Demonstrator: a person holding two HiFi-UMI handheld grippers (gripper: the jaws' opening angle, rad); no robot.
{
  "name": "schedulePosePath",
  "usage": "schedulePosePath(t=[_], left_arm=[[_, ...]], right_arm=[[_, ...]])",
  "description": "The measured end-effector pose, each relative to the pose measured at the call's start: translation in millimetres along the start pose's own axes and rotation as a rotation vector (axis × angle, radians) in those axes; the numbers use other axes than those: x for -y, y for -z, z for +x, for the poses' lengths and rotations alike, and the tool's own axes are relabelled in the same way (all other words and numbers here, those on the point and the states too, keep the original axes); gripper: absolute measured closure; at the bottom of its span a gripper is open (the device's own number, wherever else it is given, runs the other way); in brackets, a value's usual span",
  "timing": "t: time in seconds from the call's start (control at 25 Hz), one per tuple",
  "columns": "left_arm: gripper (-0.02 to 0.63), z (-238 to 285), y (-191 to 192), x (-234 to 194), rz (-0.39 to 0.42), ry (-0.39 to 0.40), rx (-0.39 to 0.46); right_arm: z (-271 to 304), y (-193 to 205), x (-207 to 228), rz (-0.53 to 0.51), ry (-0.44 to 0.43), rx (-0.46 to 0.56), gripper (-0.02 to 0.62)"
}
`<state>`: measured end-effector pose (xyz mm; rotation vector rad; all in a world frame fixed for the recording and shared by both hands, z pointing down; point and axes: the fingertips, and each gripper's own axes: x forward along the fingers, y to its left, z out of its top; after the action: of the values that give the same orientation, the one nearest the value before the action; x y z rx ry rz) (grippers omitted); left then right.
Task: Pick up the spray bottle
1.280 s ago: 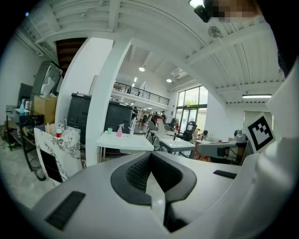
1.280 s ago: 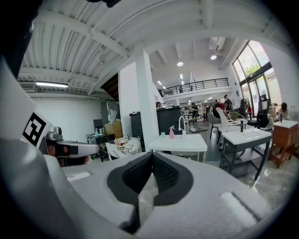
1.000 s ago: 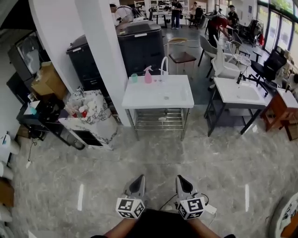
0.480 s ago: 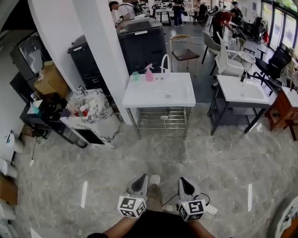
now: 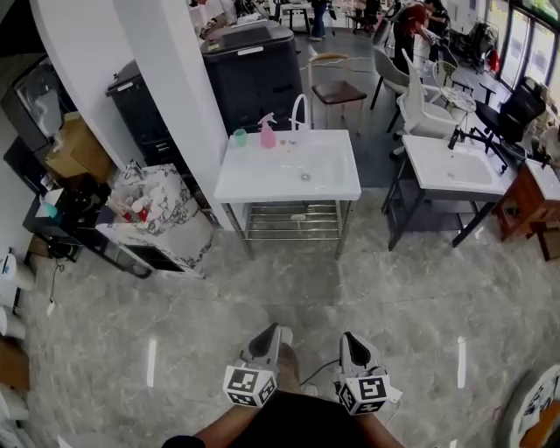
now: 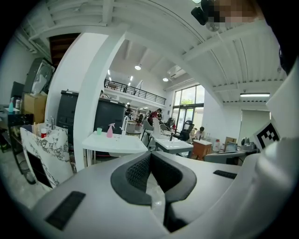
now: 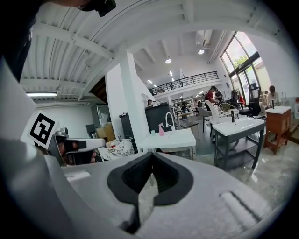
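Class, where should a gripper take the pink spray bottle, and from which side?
Grip the spray bottle by its neck under the trigger, probably, from the open front of the sink: it stands upright at the back between cup and tap.

**Showroom floor and fittings**

I look down on a glossy grey marble floor. A white pillar rises at the far left, with a dark cabinet just beside it. Two white washstands stand ahead, one in the centre and one on the right. Windows line the far right, and ceiling lights glow overhead.
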<state>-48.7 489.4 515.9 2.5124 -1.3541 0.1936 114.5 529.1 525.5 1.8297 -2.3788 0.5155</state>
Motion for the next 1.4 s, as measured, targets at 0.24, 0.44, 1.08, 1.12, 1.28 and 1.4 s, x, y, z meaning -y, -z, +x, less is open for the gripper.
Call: schedulePosePath(t=[0.24,0.44,1.08,1.12,1.28,1.4], left_arm=[[0.589,60.4,-25.5,-48.9,-0.031,-0.002,-0.005],[0.589,107.0,-63.8,-101.3,-0.055,0.016,0.009],[0.589,214.3,-125.3,-285.8,-0.081,0.041,0.046],[0.589,218.6,-126.0,-293.9,-0.076,0.042,0.047],[0.589,235.7,-130.4,-317.8,-0.049,0.035,0.041],[0.589,233.8,-135.2,-322.0,-0.056,0.025,0.047]], right_arm=[[79.9,-29.6,11.3,-0.034,0.005,-0.027,0.597],[159.3,-70.5,8.1,-0.061,0.008,-0.026,0.597],[388.0,-136.9,-29.6,-0.118,0.011,-0.043,0.597],[396.4,-138.8,-33.8,-0.126,0.009,-0.040,0.597],[419.5,-157.8,-50.1,-0.196,0.002,-0.016,0.597],[423.7,-172.2,-56.1,-0.216,0.001,-0.003,0.597]])
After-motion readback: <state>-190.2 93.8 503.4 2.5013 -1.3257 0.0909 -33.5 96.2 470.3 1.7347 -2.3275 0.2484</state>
